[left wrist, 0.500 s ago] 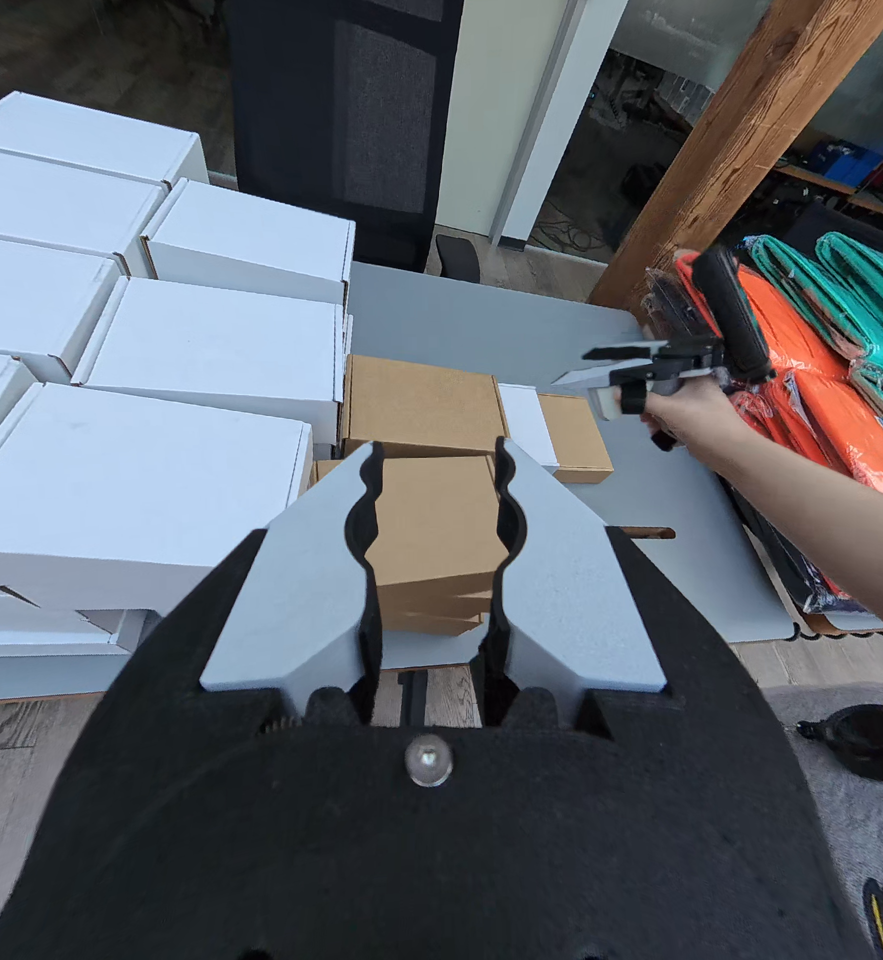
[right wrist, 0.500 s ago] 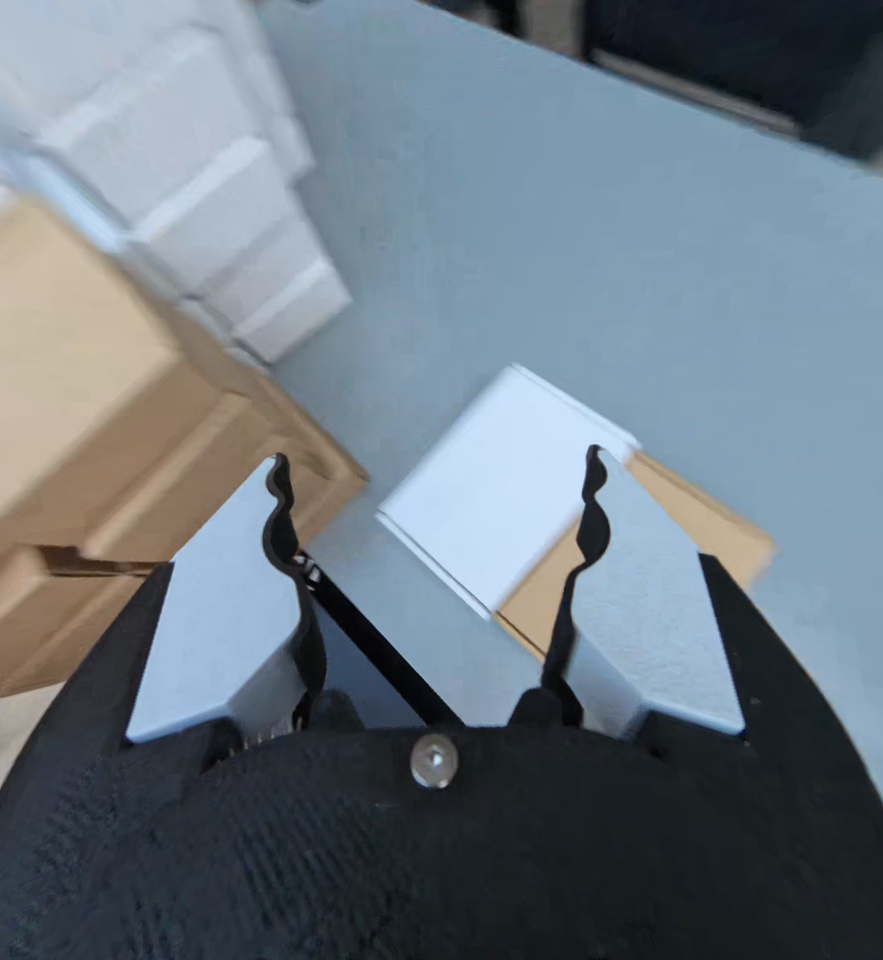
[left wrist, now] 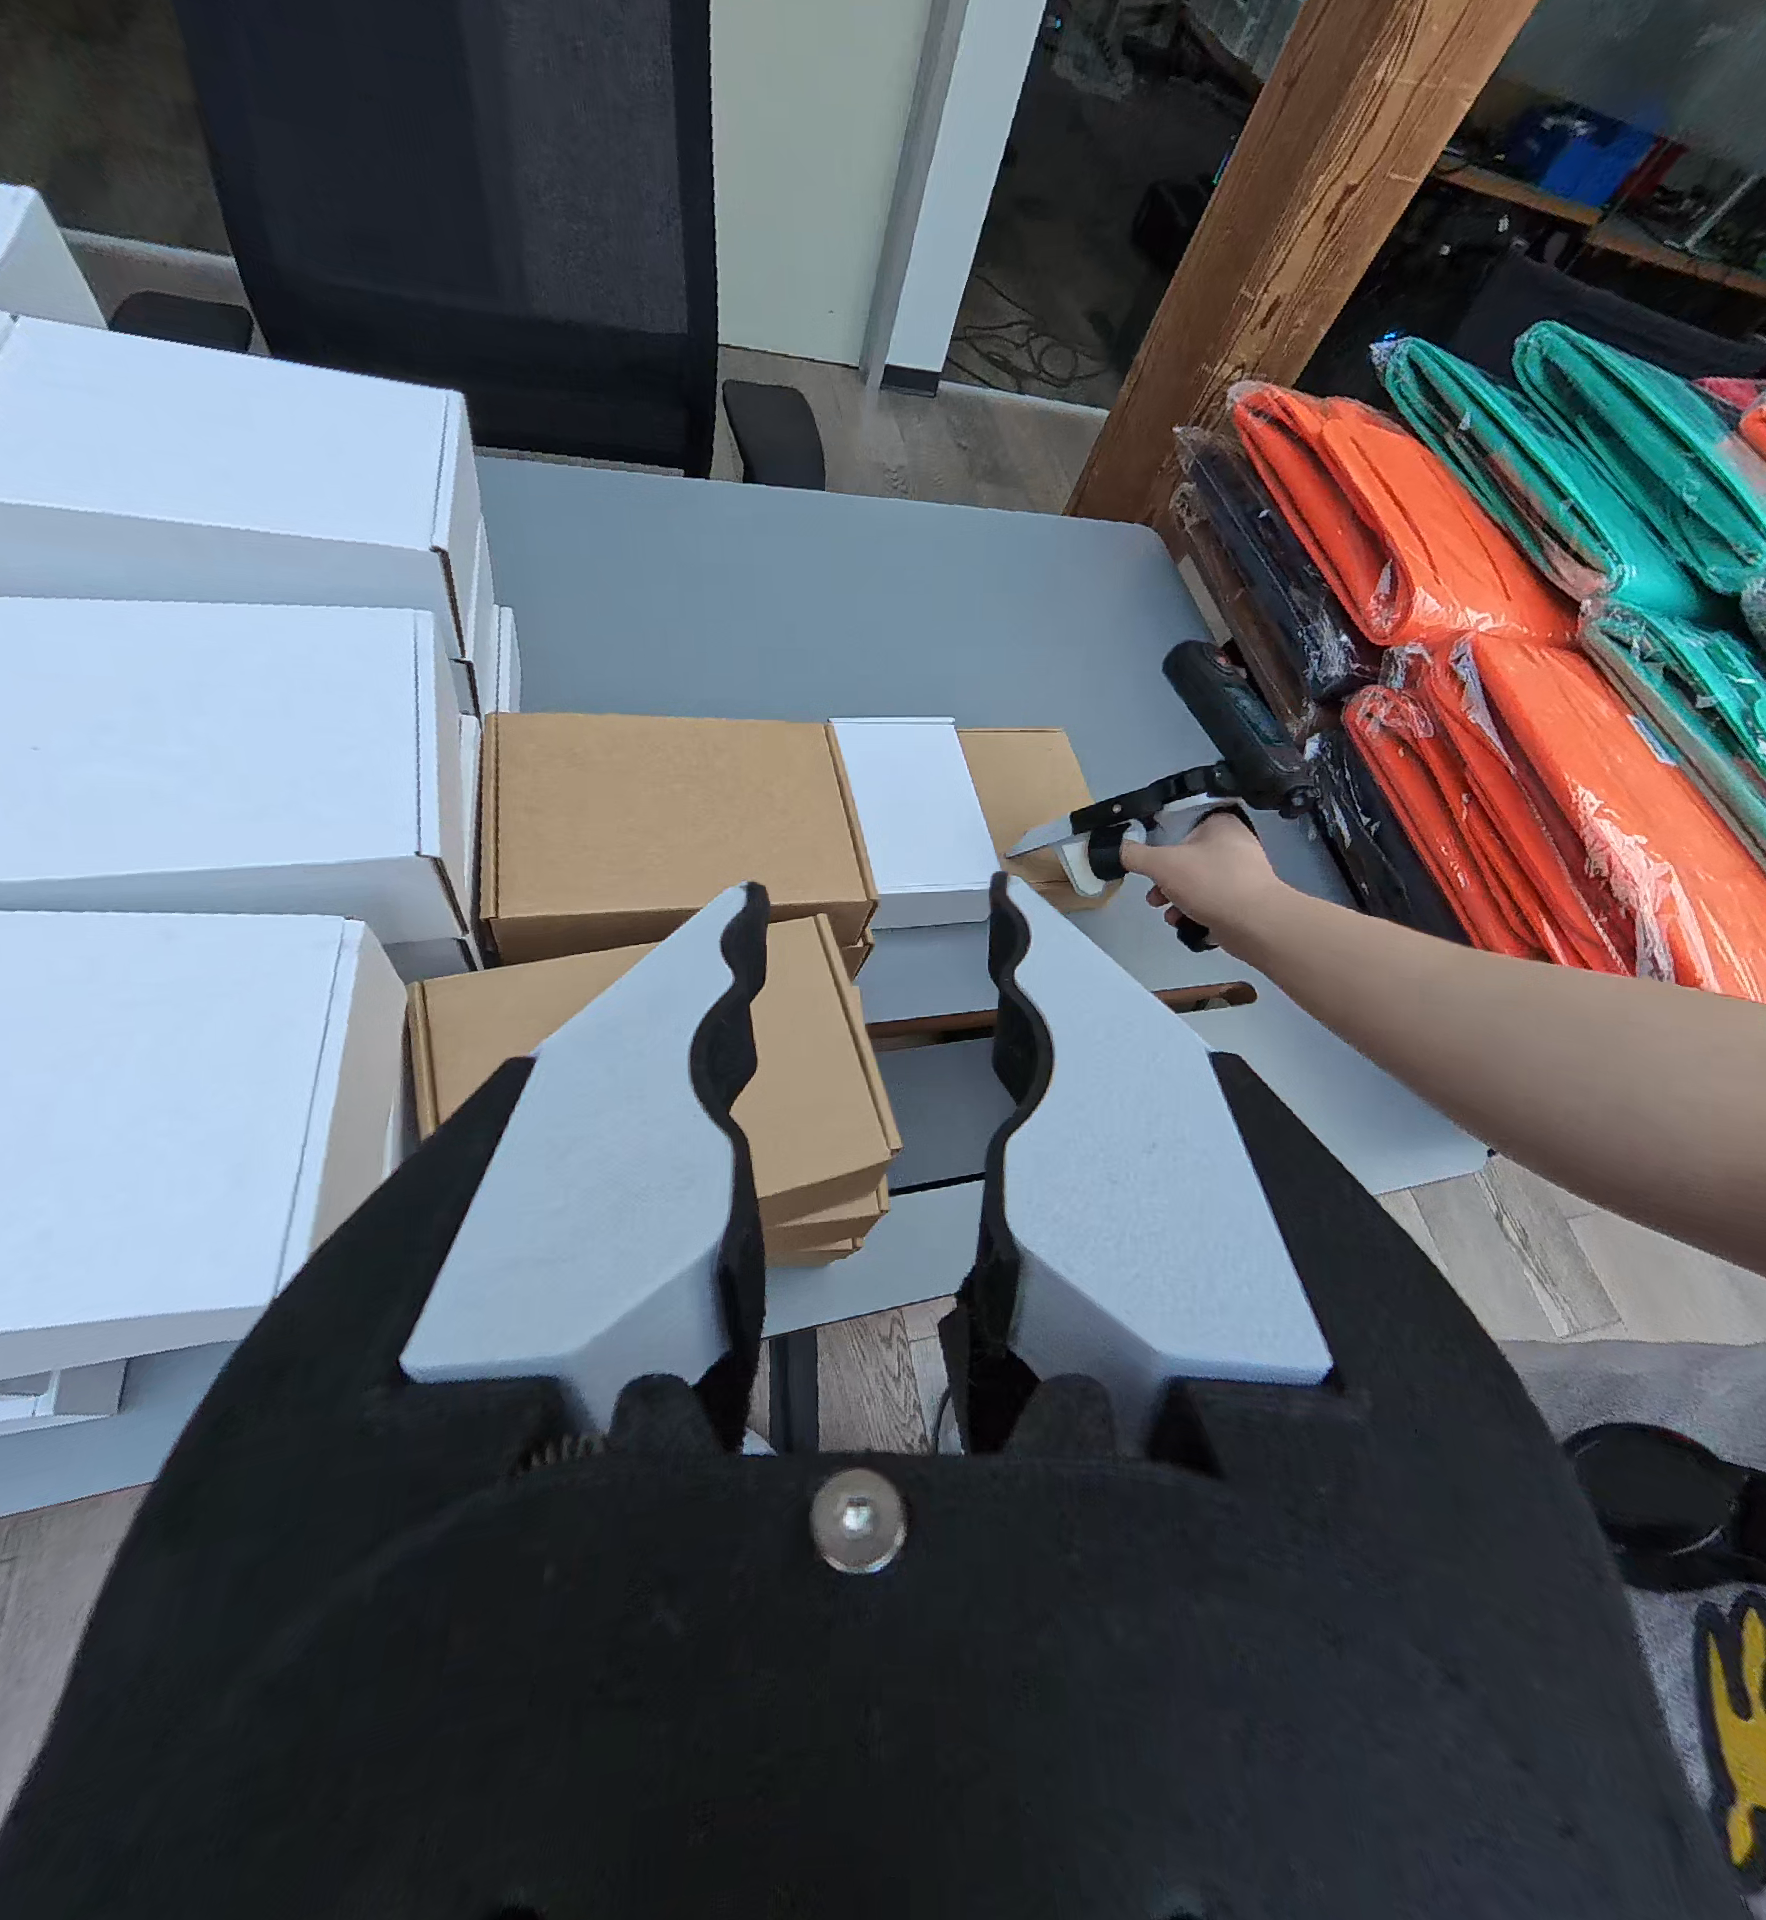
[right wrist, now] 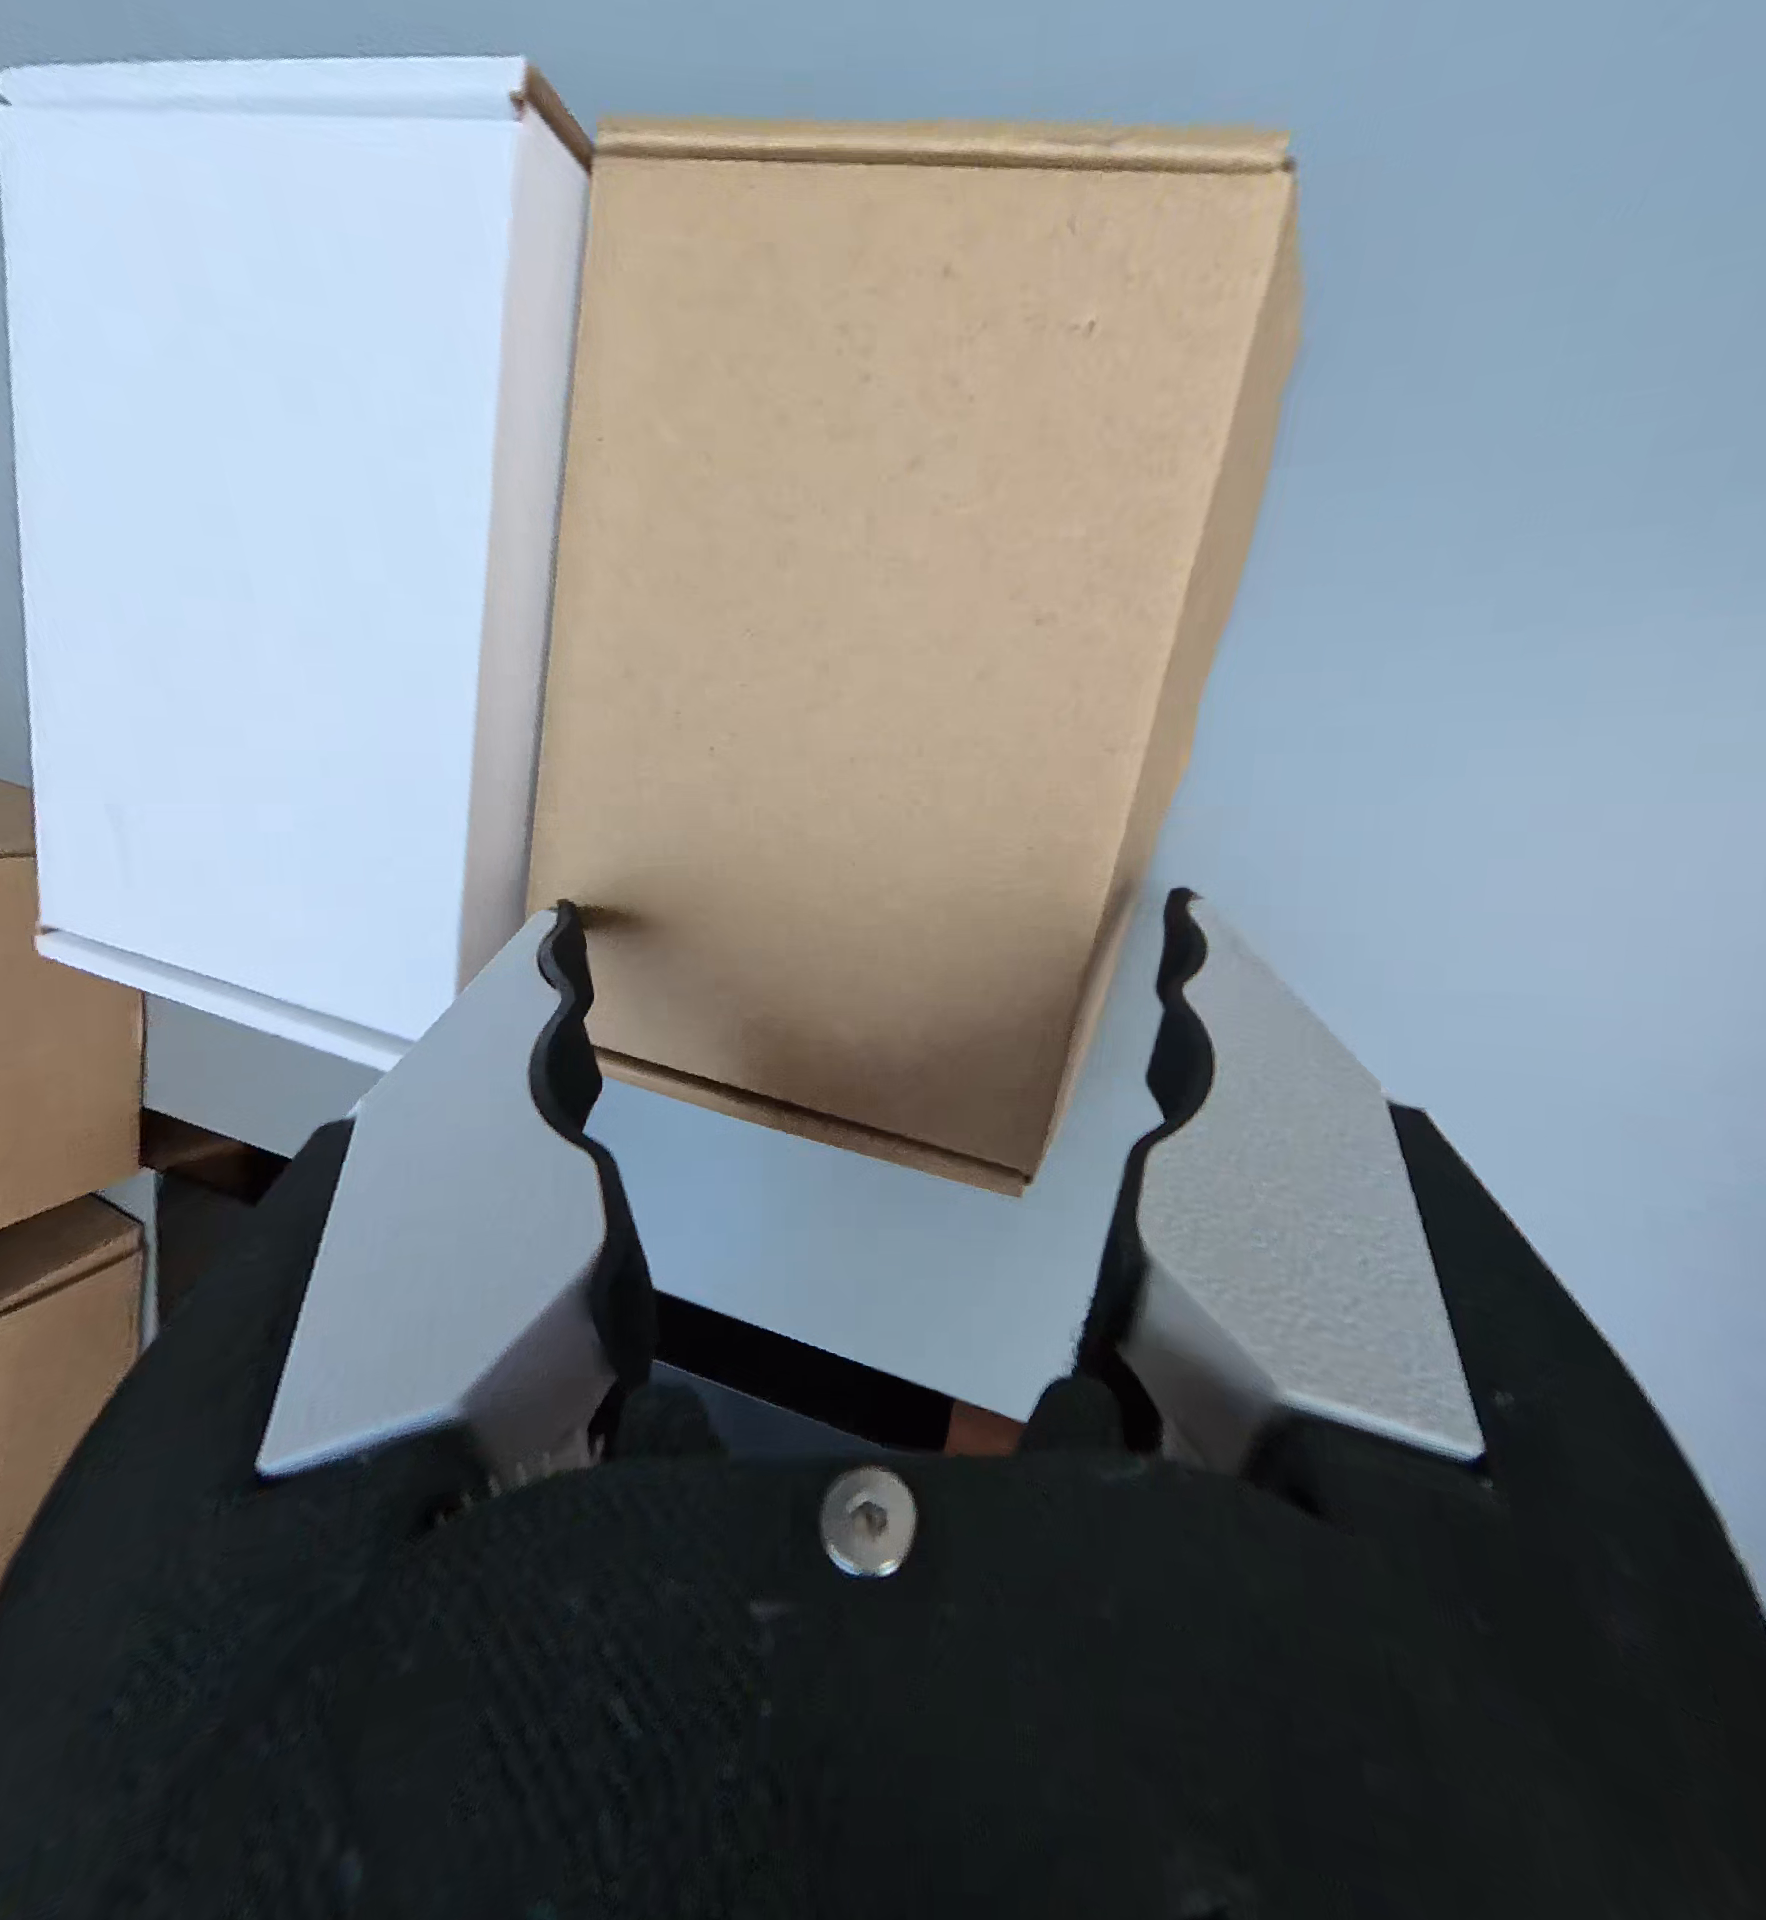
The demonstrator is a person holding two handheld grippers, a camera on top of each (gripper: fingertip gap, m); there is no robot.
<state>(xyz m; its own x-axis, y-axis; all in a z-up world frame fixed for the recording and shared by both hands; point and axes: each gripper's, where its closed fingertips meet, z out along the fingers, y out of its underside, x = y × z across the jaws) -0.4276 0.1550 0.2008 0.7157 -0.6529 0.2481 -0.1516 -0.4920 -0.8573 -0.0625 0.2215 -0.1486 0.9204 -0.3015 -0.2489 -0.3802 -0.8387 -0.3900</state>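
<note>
**Work surface.** A grey table (left wrist: 754, 582) fills the middle of the left wrist view. A wooden post (left wrist: 1305, 229) rises at the upper right.

**Large containers.** Large white boxes (left wrist: 162, 769) occupy the left side of the frame, set edge to edge. All are closed, so their contents cannot be seen. Film-wrapped orange and teal bundles (left wrist: 1544, 790) are stacked at the right edge.

**Medium containers.** Closed brown boxes (left wrist: 650, 821) lie at frame centre, just beside the white ones. A stack of flatter brown boxes (left wrist: 817, 1091) sits below them in the frame. No contents are visible.

**Small containers.** A small white box (right wrist: 255, 520) and a small brown box (right wrist: 858, 623) lie side by side, long sides touching, on the grey surface. Both are closed. In the right wrist view the white one is upper left and the brown one is centre.

**Left gripper** (left wrist: 874, 888). The jaws stand partly spread with nothing between them. The gripper hovers above the near table edge, over the flat brown stack.

**Right gripper** (right wrist: 874, 902). The jaws are spread wide and hold nothing. The fingertips sit at the near end of the small brown box, one at each lower corner. Whether they touch the cardboard cannot be told. A hand (left wrist: 1201, 862) carries this gripper in from the right of the frame.
</note>
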